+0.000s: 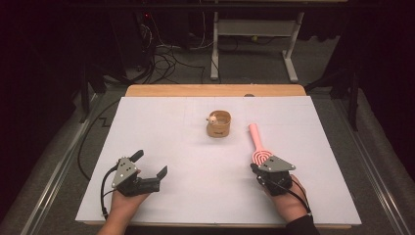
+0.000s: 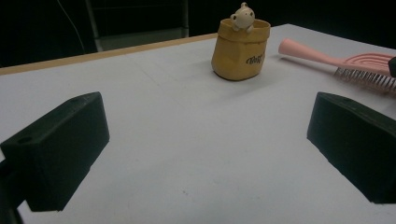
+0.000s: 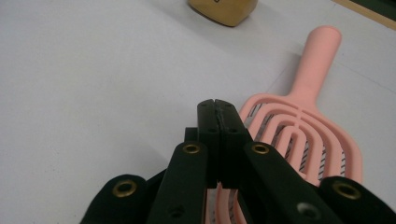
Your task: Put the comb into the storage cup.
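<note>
The pink hairbrush (image 1: 258, 145) lay on the white desk (image 1: 176, 147) on the person's right side, bristles down, its handle pointing away toward the far edge and its slotted head nearest the right gripper (image 1: 255, 169). In the right gripper view the jaws were pressed fully together with nothing between them, their tips beside the left edge of the brush head (image 3: 303, 140), at or just over its rim; whether they touched it could not be told. The left gripper (image 1: 149, 164) rested low on the desk well apart from the brush, its jaws spread wide and empty, looking toward the small yellow pot (image 2: 240, 49) with a little figure (image 2: 243, 17) perched on its rim. The step in hand looked like an approach to pick up the brush. To do that well, the right jaws would probably need to part first, then come down astride the narrow neck or handle rather than the broad head, since the head seemed too wide and the bristles would give under a pinch. A grip near the neck should keep the brush from swinging when lifted.
</note>
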### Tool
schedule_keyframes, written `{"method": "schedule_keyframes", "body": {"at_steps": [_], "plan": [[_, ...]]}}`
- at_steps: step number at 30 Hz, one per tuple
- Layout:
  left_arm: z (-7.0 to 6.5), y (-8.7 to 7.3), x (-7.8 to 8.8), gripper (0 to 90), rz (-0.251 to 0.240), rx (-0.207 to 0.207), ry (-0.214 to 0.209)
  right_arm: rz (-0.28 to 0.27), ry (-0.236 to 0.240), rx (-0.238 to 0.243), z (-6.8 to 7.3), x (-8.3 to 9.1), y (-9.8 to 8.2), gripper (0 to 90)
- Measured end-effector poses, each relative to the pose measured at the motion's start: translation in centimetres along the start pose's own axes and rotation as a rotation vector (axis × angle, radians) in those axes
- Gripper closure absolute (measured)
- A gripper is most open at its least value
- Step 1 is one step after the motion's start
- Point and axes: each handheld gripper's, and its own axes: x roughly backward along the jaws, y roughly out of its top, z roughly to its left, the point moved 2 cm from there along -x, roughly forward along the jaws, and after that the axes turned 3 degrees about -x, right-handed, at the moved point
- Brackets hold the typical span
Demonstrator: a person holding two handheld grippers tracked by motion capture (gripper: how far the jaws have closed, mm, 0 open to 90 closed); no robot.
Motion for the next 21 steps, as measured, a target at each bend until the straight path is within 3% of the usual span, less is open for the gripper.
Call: {"method": "schedule_keyframes", "body": {"at_steps": [16, 21], "plan": [[0.0, -0.1, -0.1, 0.0, 0.001, 0.008, -0.003, -0.010, -0.022, -0.035, -1.2, 1.8, -1.4, 90.0], [-0.1, 0.0, -0.2, 0.0, 0.001, 0.007, -0.004, -0.037, 0.017, -0.003, 0.2, 2.0, -0.8, 90.0]]}}
